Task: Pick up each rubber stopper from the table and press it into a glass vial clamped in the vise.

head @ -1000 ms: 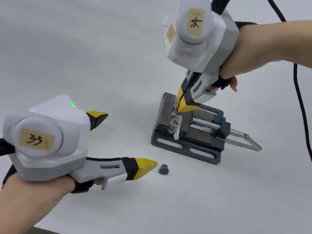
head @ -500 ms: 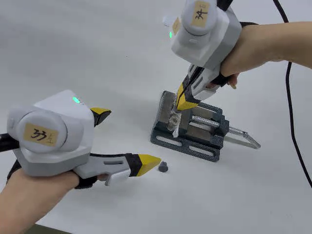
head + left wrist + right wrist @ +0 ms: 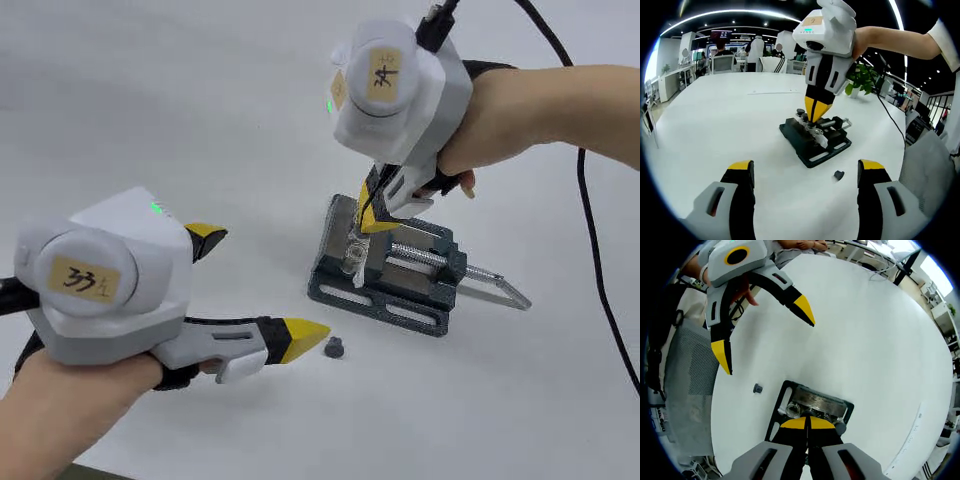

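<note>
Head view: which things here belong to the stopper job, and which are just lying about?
In the job:
rubber stopper, loose beside the vise
glass vial clamped in it
left tongs, open near the stopper
right tongs, shut over the vial

Lying about:
black cable
potted plant
mesh chair

Matt table [image 3: 200, 100], dark metal vise [image 3: 400, 305], clear glass vial [image 3: 352, 262], matt rubber stopper [image 3: 335, 348]
</note>
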`<state>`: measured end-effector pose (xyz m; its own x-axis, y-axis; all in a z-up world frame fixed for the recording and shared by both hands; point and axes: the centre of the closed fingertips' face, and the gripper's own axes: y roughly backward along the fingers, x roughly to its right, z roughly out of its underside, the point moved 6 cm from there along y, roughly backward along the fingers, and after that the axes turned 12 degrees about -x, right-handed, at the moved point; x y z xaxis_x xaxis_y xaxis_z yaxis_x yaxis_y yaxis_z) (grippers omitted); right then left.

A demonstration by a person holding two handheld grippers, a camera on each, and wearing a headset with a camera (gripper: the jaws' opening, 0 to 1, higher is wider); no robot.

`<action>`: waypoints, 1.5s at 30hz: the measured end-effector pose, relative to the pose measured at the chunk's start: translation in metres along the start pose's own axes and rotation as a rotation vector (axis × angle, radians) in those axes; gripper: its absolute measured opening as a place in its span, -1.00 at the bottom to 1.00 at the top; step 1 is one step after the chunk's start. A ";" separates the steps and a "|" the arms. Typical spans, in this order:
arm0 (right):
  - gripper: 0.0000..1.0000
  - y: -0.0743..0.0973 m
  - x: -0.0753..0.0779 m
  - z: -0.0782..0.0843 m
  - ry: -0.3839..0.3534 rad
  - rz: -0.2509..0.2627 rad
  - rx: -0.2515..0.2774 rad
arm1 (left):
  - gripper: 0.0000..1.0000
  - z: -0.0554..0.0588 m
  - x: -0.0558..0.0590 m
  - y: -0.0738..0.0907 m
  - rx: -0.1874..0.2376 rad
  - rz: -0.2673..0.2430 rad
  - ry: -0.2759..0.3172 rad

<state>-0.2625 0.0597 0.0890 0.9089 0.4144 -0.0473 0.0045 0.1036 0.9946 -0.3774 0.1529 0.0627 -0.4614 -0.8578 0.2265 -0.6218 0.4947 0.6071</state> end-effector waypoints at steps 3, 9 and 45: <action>-1.00 0.000 0.000 0.001 0.006 0.007 -0.002 | 0.67 -0.002 0.002 0.001 0.002 0.003 -0.008; -1.00 0.001 -0.002 0.004 -0.005 -0.009 0.014 | 0.68 -0.006 0.001 0.002 0.012 -0.008 -0.005; -0.60 0.007 -0.011 0.020 -0.132 0.115 0.243 | 0.69 -0.019 0.006 0.019 0.014 -0.006 -0.083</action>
<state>-0.2640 0.0374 0.0983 0.9554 0.2882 0.0640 -0.0166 -0.1637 0.9864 -0.3794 0.1543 0.0900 -0.5078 -0.8468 0.1585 -0.6333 0.4917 0.5976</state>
